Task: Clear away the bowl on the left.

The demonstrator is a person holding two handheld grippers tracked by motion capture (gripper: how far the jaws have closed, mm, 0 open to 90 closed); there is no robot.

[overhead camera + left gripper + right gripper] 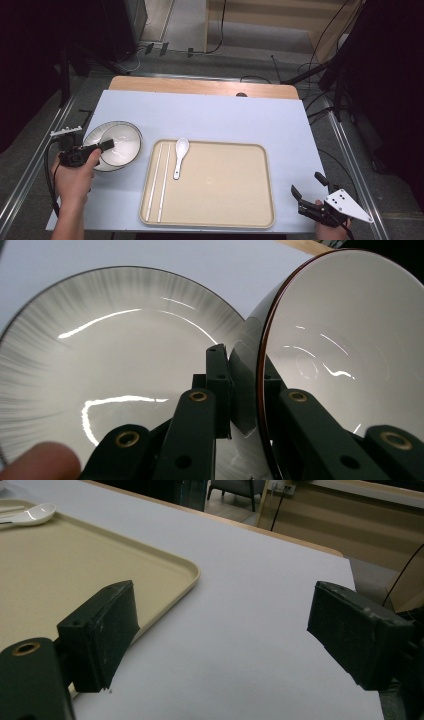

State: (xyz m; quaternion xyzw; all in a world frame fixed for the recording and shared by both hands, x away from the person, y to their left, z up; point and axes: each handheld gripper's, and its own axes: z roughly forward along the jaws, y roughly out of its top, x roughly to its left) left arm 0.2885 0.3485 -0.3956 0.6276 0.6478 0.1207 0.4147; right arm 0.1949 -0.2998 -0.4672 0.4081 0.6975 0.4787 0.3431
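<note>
A white bowl (124, 145) with a dark red-brown rim hangs tilted over a white plate (92, 135) with a grey streaked border at the table's left. My left gripper (109, 145) is shut on the bowl's wall, one jaw inside and one outside. In the left gripper view the bowl (345, 340) stands on edge at the right, clamped by the left gripper (245, 365), with the plate (110, 350) behind it. A fingertip shows at the bottom left there. My right gripper (306, 183) rests open near the front right corner, and the right gripper (225, 625) has nothing between its jaws.
A beige tray (220, 185) lies in the middle of the pale blue table cover (225, 120). On its left part lie a white spoon (180, 155) and a pair of white chopsticks (160, 180). The tray's corner (50, 555) and the spoon (30, 514) are seen from the right gripper.
</note>
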